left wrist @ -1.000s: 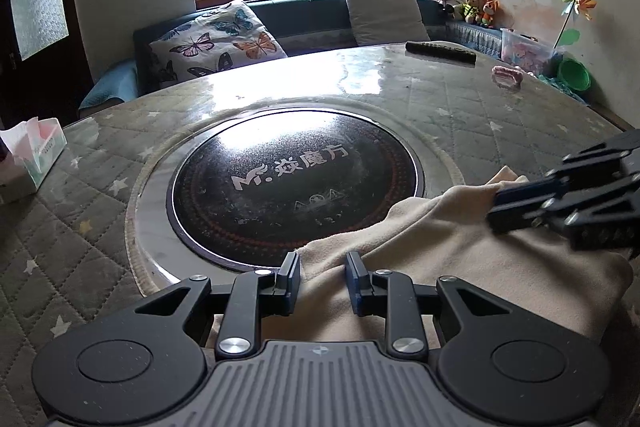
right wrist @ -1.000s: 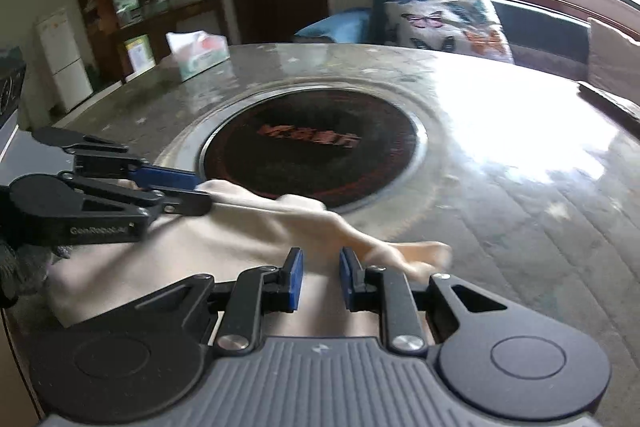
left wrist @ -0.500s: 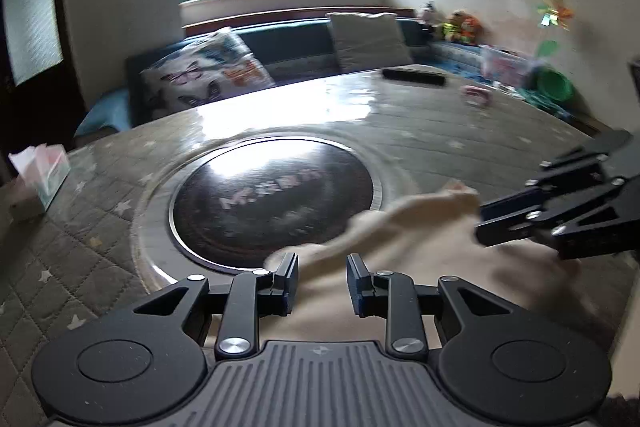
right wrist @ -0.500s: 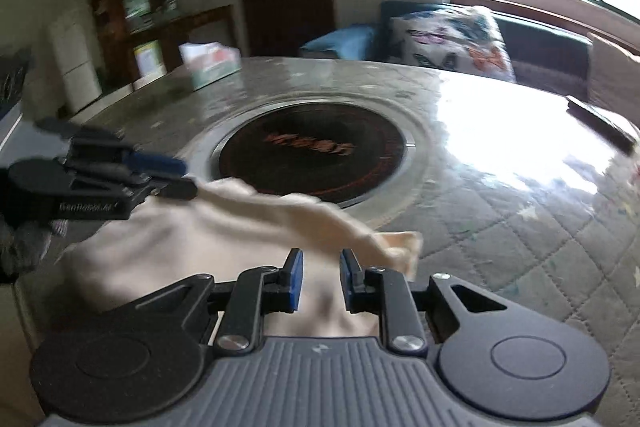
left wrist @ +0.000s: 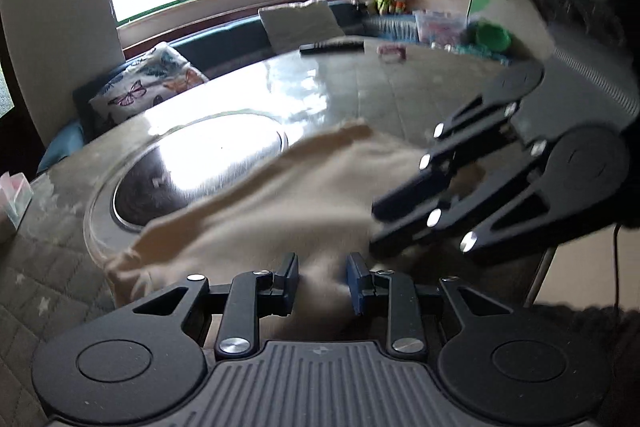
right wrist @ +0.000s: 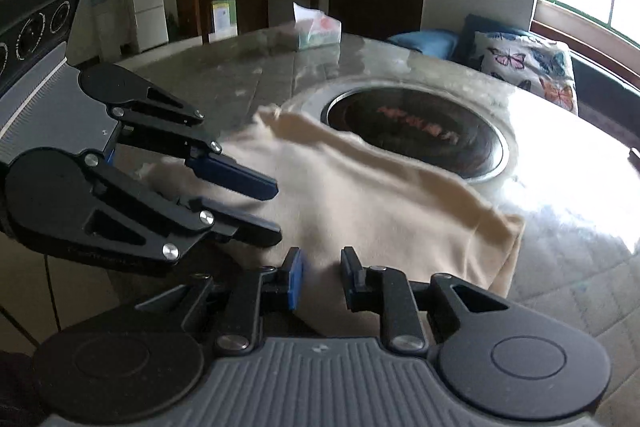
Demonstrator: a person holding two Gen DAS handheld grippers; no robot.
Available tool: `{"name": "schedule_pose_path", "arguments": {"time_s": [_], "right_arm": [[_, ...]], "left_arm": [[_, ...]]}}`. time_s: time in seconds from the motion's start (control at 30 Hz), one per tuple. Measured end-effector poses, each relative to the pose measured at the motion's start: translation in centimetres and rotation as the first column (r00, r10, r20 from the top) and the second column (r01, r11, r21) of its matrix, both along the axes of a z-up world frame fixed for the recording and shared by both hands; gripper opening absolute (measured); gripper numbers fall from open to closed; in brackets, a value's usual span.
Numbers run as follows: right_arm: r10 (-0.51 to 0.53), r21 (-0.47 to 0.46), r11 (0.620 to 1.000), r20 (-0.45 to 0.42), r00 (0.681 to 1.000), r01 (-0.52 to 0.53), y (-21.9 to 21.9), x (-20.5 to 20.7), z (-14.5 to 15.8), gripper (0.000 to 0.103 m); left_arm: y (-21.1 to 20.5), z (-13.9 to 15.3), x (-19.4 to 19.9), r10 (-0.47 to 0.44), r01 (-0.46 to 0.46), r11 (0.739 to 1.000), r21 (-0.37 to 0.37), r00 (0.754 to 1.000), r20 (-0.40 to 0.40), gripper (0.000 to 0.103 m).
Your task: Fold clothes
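A beige garment (left wrist: 300,195) lies bunched on the near part of the round quilted table (left wrist: 360,87), and its far edge overlaps the black inset hotplate (left wrist: 192,167). My left gripper (left wrist: 322,285) is shut on a thick fold of the near edge, with cloth filling the gap between its pads. My right gripper (right wrist: 322,279) is likewise shut on the garment (right wrist: 380,195) a little further along that edge. Each gripper shows in the other's view: the right gripper (left wrist: 378,227) close on the right, the left gripper (right wrist: 276,211) close on the left. Both views are blurred.
A tissue box (right wrist: 318,31) stands at the table's far side. A black remote (left wrist: 332,47) and a small pink item (left wrist: 392,51) lie near the far rim. A bench with a butterfly cushion (left wrist: 148,91) runs behind the table under the window.
Both grippers have rolled and come closer together, so each looms larger in the other's view. The garment has shifted with them and is more gathered between them.
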State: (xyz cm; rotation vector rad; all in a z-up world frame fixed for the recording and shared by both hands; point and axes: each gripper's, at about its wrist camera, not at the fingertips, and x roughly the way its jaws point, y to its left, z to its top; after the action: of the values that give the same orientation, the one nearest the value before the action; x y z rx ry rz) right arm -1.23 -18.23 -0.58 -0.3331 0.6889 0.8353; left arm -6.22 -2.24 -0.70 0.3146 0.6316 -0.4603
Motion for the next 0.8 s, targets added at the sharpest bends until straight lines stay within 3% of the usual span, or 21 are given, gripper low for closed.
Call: {"name": "schedule_pose_path", "arguments": {"time_s": [0.57, 0.67, 0.8], "right_arm": [[-0.134, 0.082, 0.987, -0.079, 0.988, 0.141, -5.0, 0.8, 0.9, 0.024], [-0.152, 0.074, 0.984, -0.121, 0.981, 0.162, -5.5, 1.5, 0.1, 0.024], [-0.146, 0.086, 0.984, -0.089, 0.985, 0.154, -5.5, 1.6, 1.0, 0.028]], "left_arm": [[0.7, -0.2, 0.0, 0.008, -0.009, 0.999, -0.051, 1.0, -0.021, 0.03], [1.2, 0.3, 0.0, 0.023, -0.025, 0.997, -0.07, 0.999, -0.03, 0.037], [2.7, 1.3, 0.5, 0.074, -0.075, 0.994, -0.085, 0.997, -0.011, 0.043]]}}
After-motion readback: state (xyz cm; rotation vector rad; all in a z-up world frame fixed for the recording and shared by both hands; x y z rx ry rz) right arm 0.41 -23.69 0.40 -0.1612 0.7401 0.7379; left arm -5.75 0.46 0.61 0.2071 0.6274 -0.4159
